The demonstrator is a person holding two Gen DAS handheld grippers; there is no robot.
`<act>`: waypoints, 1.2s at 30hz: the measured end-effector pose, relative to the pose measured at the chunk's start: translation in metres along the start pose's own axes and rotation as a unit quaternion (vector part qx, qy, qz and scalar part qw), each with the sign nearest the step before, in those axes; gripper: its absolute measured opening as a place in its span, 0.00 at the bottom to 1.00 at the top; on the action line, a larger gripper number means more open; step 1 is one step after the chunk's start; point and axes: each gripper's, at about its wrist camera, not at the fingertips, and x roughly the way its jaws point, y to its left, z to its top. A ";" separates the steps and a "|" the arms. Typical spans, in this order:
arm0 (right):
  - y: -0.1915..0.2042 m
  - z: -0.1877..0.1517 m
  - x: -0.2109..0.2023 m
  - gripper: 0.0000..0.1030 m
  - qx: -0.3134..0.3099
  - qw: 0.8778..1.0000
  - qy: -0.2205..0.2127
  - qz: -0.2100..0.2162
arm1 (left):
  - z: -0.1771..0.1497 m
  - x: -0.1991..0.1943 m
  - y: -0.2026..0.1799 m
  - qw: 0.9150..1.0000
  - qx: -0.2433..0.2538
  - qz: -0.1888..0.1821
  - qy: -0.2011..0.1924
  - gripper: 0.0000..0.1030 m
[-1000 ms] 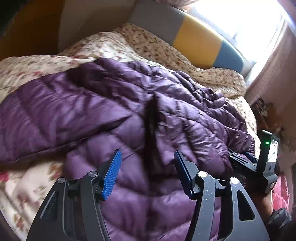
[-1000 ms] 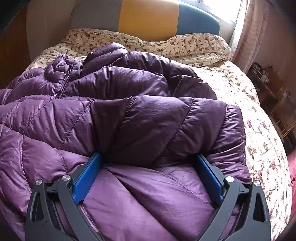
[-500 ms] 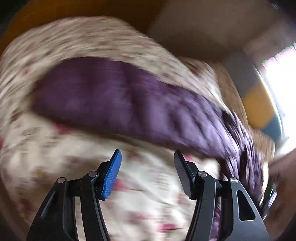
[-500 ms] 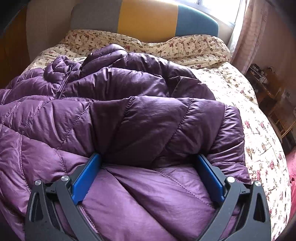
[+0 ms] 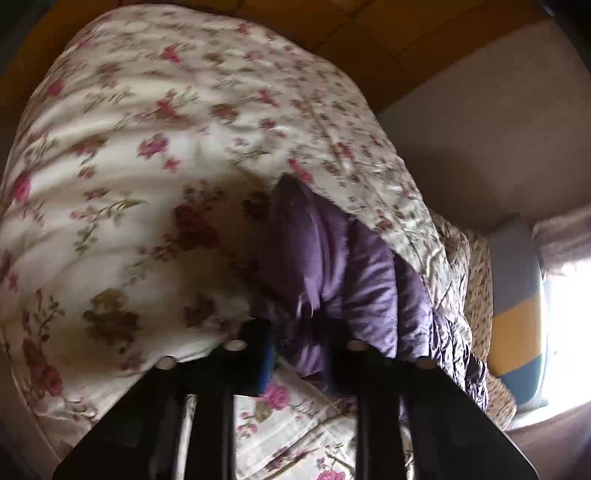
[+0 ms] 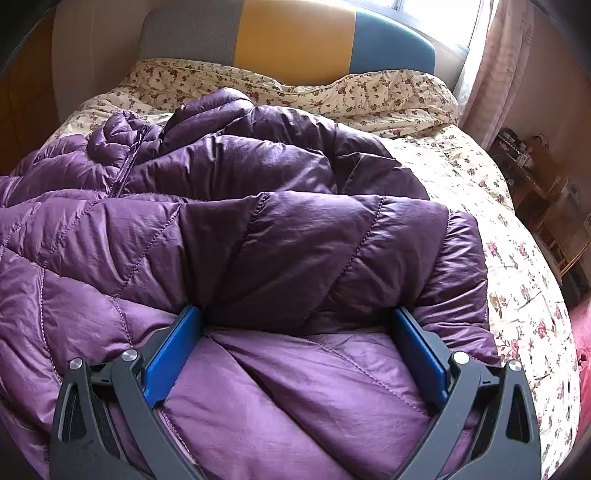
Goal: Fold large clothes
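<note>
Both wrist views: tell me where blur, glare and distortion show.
Left wrist view: motion-smeared, the left hand-held gripper dark and soft, closing on the jacket; window blown out. Right wrist view: sharp, fisheye bends the bed edge, glare at the top window.

The purple jacket (image 6: 295, 236) is quilted cloth with a soft sheen — smooth, puffy, stitched in diagonal lines. The flowered bedspread (image 6: 517, 258) looks like matt cotton; the headboard (image 6: 295, 40) — coarse woven fabric.
</note>
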 end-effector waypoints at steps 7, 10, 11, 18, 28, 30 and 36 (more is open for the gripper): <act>0.000 0.000 0.000 0.97 0.000 1.000 0.000 0.001 | -0.009 -0.017 -0.073 0.993 0.106 -0.046 -0.014 0.09; -0.001 0.000 -0.001 0.97 0.002 1.000 0.001 0.002 | -0.026 -0.019 -0.119 0.985 0.157 -0.078 -0.005 0.09; -0.001 0.000 -0.001 0.97 0.003 1.000 0.001 0.003 | -0.031 -0.018 -0.131 0.982 0.169 -0.087 -0.002 0.08; -0.003 0.000 -0.001 0.97 0.006 1.000 0.000 0.006 | -0.105 -0.003 -0.243 0.949 0.255 -0.174 0.064 0.08; -0.007 0.001 0.000 0.97 0.010 1.000 0.000 0.014 | -0.248 0.015 -0.358 0.885 0.335 -0.269 0.180 0.08; -0.007 0.001 0.001 0.97 0.011 1.000 0.000 0.016 | -0.270 0.020 -0.370 0.874 0.344 -0.280 0.201 0.08; -0.010 0.001 0.001 0.97 0.013 1.000 -0.001 0.022 | -0.324 0.032 -0.400 0.843 0.367 -0.307 0.247 0.08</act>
